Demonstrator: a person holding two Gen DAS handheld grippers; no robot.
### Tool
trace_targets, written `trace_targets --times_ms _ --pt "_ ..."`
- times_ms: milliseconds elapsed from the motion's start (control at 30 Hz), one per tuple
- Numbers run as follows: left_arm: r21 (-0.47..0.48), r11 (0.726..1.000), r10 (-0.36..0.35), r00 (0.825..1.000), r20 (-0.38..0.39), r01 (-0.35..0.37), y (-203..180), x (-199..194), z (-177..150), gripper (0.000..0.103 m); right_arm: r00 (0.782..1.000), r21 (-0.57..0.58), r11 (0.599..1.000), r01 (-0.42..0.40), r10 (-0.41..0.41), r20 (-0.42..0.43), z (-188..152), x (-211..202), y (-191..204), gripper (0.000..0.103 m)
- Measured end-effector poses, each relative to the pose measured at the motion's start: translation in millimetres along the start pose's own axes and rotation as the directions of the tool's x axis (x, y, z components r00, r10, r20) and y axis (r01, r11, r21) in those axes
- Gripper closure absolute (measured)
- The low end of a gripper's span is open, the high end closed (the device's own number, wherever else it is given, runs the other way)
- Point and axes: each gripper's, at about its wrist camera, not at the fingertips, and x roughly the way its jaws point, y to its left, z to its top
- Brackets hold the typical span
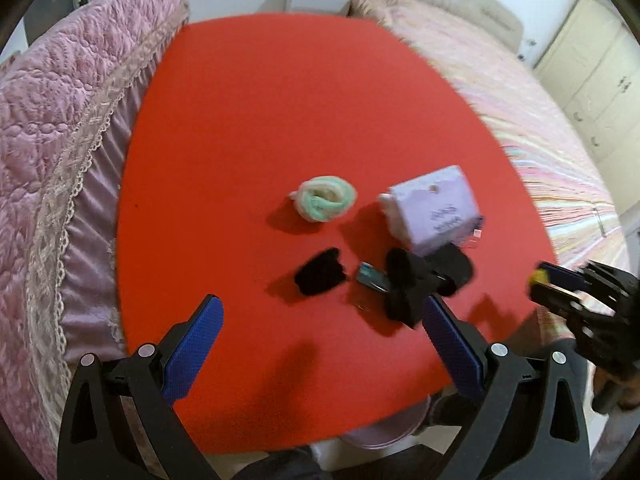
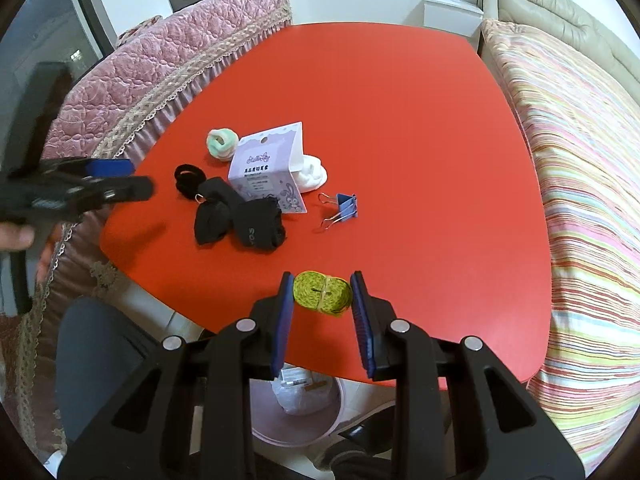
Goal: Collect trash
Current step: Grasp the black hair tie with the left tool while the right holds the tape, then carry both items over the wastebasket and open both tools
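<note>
A: Where's the piece being collected?
B: The yellow-green coiled ribbon point(image 2: 322, 293) sits clamped between the 2 blue pads of the right gripper point(image 2: 322, 295), held above the near edge of the red table point(image 2: 400, 128). In the left wrist view only a yellow bit shows at that gripper's tip point(image 1: 538, 276).

A: And the other tool?
B: The left gripper point(image 1: 322, 318) hangs over the table with its jaws wide apart, nothing between them.

A: What lies around?
B: A lilac card package point(image 2: 272, 172) stands tilted near the middle, touching a white wad point(image 2: 314, 174) behind it. A mint and white scrunchie point(image 2: 221, 143) lies just beside the card's left corner. Black hair ties point(image 2: 188, 180) and 2 black fabric bundles point(image 2: 240, 220) cluster in front of it. A blue binder clip point(image 2: 342, 208) lies apart to the right.

A: Below the table?
B: A pale bin point(image 2: 296, 424) with a white bag inside.
</note>
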Motion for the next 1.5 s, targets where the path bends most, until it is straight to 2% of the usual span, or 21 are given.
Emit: trace_targets --times_ms 133,267,333,367,433,500,567,600,767,1033,1233,1500 --pt "-0.040 0.999 0.024 0.999 -0.049 -0.026 6.0 17.7 10.8 0.008 1.000 0.002 1.000 0.003 -0.003 0.001 -0.3 -0.6 -0.6 0.075" --pt "-0.056 0.998 0.031 0.998 -0.062 -0.034 7.6 27.8 15.0 0.009 1.000 0.006 1.000 0.005 -0.005 -0.001 -1.4 0.0 -1.9 0.075" --pt "-0.058 0.998 0.023 0.997 -0.068 -0.027 6.0 31.6 14.6 0.028 1.000 0.005 1.000 0.006 -0.006 -0.003 -1.4 0.8 -2.2 0.075" --pt "-0.060 0.998 0.024 0.997 -0.072 -0.028 5.6 33.3 14.7 0.033 1.000 0.005 1.000 0.007 -0.007 -0.004 -1.4 1.1 -2.4 0.075" --pt "-0.058 0.998 0.021 0.996 -0.081 -0.026 4.1 37.4 14.0 0.051 1.000 0.006 1.000 0.005 -0.005 -0.003 -1.3 1.1 -3.3 0.075" --pt "-0.056 0.998 0.019 0.996 -0.086 -0.024 3.9 41.6 13.7 0.059 1.000 0.007 1.000 0.004 -0.004 -0.002 -1.0 1.0 -3.7 0.075" --pt "-0.054 0.998 0.019 0.996 -0.086 -0.024 3.9 43.6 12.2 0.072 1.000 0.007 1.000 0.003 -0.003 0.000 -0.8 1.0 -3.6 0.075" --pt "-0.052 0.998 0.020 0.996 -0.081 -0.024 4.1 44.2 12.1 0.073 1.000 0.007 1.000 0.002 -0.002 0.002 -0.6 0.8 -3.7 0.075" --pt "-0.028 0.999 0.032 0.999 -0.027 -0.033 2.5 35.4 5.3 0.076 1.000 0.007 1.000 0.000 0.000 0.015 -0.7 -1.1 -3.0 0.075" --pt "0.054 0.996 0.064 0.993 0.097 -0.070 -15.2 -5.3 -20.2 0.076 0.999 -0.006 1.000 -0.011 0.012 0.052 -3.5 -15.3 4.3 0.075" --pt "0.108 0.991 0.052 0.979 0.198 -0.074 -40.1 -41.6 -45.4 0.076 0.995 -0.026 0.999 -0.021 0.023 0.098 -10.3 -39.5 11.2 0.075" --pt "0.159 0.986 -0.007 0.954 0.298 -0.042 -71.1 -79.9 -82.2 0.076 0.986 -0.070 0.997 -0.031 0.042 0.159 -34.1 -71.9 28.3 0.075"
